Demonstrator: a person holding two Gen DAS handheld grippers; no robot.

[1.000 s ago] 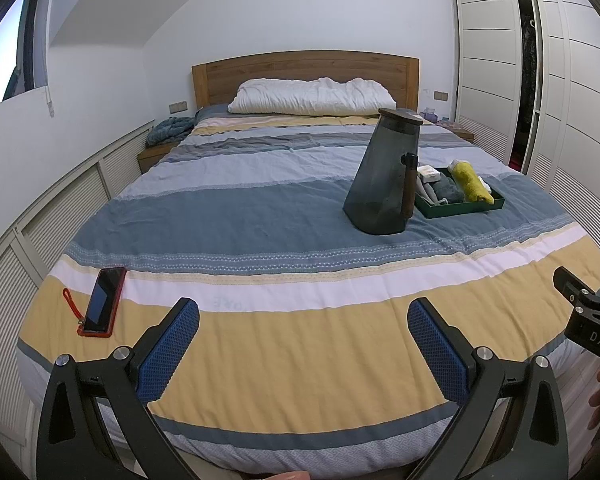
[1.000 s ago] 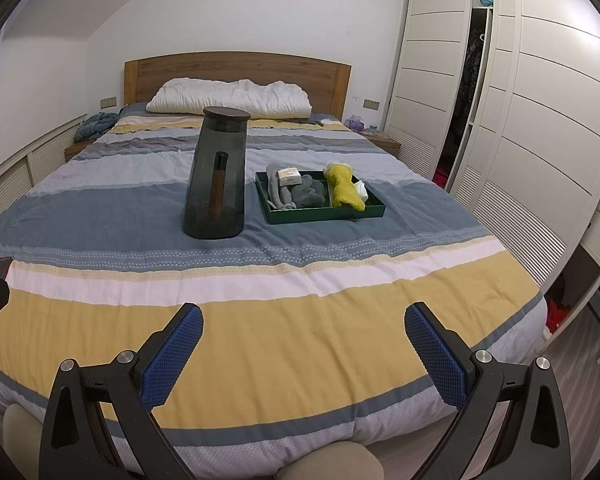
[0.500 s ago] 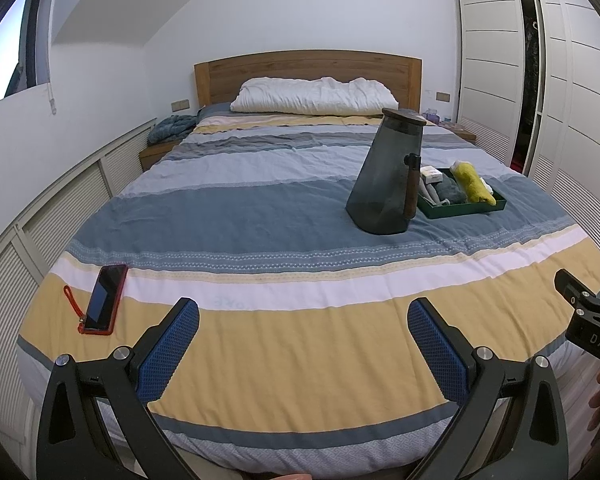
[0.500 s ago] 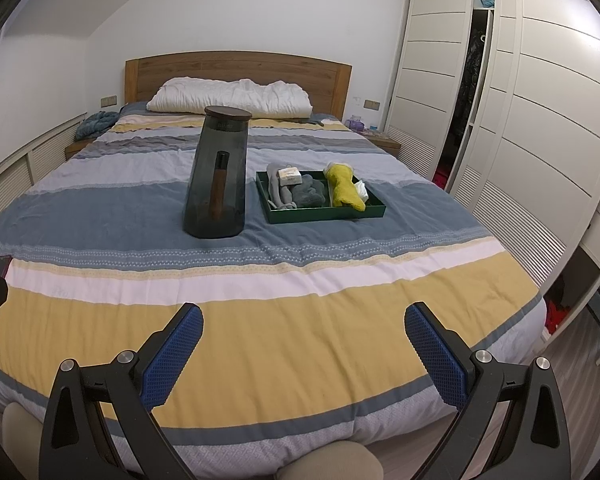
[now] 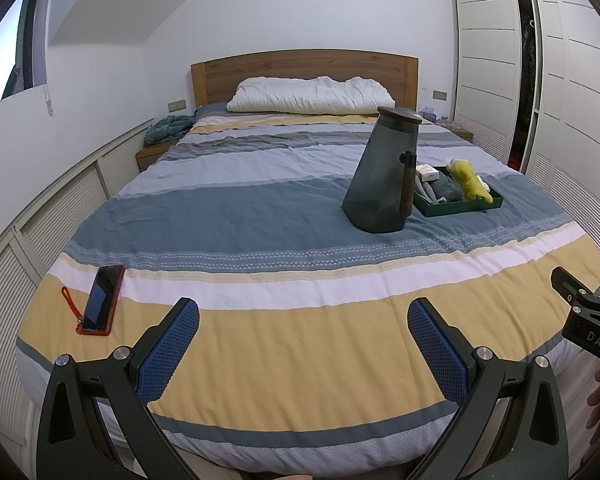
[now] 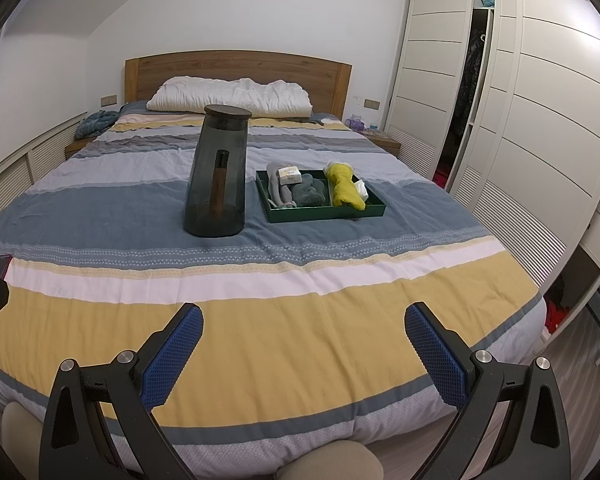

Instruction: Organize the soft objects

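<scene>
Both tongs are spread wide with nothing between the blue pads: the left gripper point(image 5: 303, 332) and the right gripper point(image 6: 303, 336) hang side by side over the yellow stripe at the foot of the bed point(image 6: 260, 320), well short of anything to grab. My guess is that's a ready pose, jaws open in advance so either one can go straight in.

The soft stuff sits in a green tray point(image 6: 324, 214) out on the blue band of the cover, on the right half of the mattress. Inside it, a yellow towel point(image 6: 343, 188) is rolled up, long axis running roughly from the foot of the bed toward the headboard, slightly slanted, with the far end pointing at the pillow. To its left is a bunched dark grey cloth point(image 6: 309, 193), and left of that a lighter grey piece point(image 6: 278, 188) lying lengthwise the same way. A small white box point(image 6: 290, 175) rests on top at the far end, and something white peeks out beside the towel on the right; can't tell what it is. Lining the rolls up lengthwise looks like the way to fit them in side by side.

Just left of the tray, near it but I can't tell if touching, stands a tall smoky dark pitcher point(image 6: 220, 176) with a lid, upright, its brown handle facing the cameras. Probably the bin the cloths go in or out of, but that's a guess.

Further out: a phone in a red case point(image 5: 102, 300) lies flat near the left edge, and a white pillow point(image 6: 230, 96) sits against the wooden headboard.
</scene>
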